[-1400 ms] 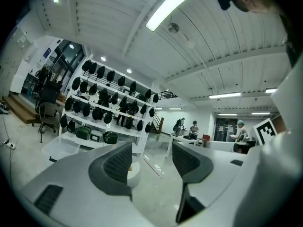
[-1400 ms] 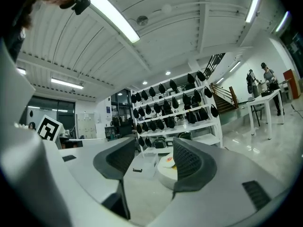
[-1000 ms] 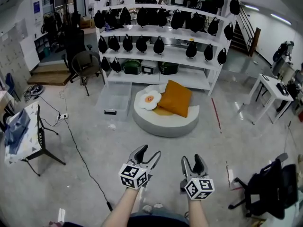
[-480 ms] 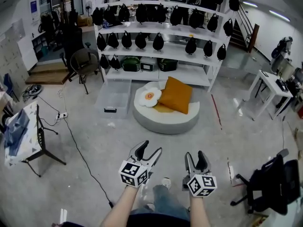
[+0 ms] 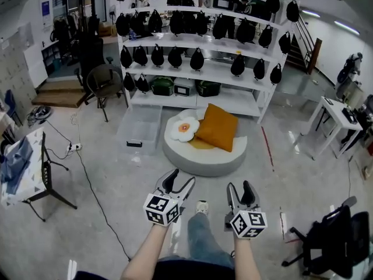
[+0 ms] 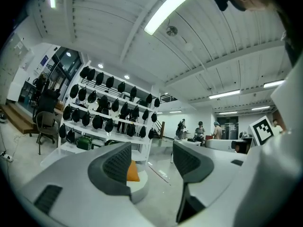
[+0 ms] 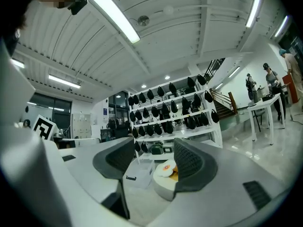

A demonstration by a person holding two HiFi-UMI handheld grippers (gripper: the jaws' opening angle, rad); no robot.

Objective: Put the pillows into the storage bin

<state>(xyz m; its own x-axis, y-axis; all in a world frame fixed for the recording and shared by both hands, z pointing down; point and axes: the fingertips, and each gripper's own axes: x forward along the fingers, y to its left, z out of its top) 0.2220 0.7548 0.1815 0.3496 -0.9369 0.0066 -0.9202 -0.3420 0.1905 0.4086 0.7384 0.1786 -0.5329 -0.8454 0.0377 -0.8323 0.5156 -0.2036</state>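
An orange square pillow [image 5: 218,127] and a white flower-shaped pillow [image 5: 182,128] with an orange centre lie on a round grey cushion seat [image 5: 201,156] in front of the shelves. A clear storage bin [image 5: 140,129] stands on the floor to the seat's left. My left gripper [image 5: 179,183] and right gripper [image 5: 240,189] are held level in front of me, well short of the seat, both open with nothing between their jaws. The flower pillow [image 7: 166,168] and the bin [image 7: 138,171] show between the right jaws in the right gripper view; the orange pillow [image 6: 133,171] peeks past the left jaw in the left gripper view.
A white shelf unit [image 5: 198,51] with several black bags stands behind the seat. A folding table [image 5: 26,168] and a cable [image 5: 96,191] lie at left, an office chair [image 5: 329,238] at right, a white desk [image 5: 332,118] at far right. My foot [image 5: 201,207] shows below.
Both grippers and my view have moved forward toward the seat and bin, which now look closer. A leg has stepped forward between my arms. The jaws keep the same opening.
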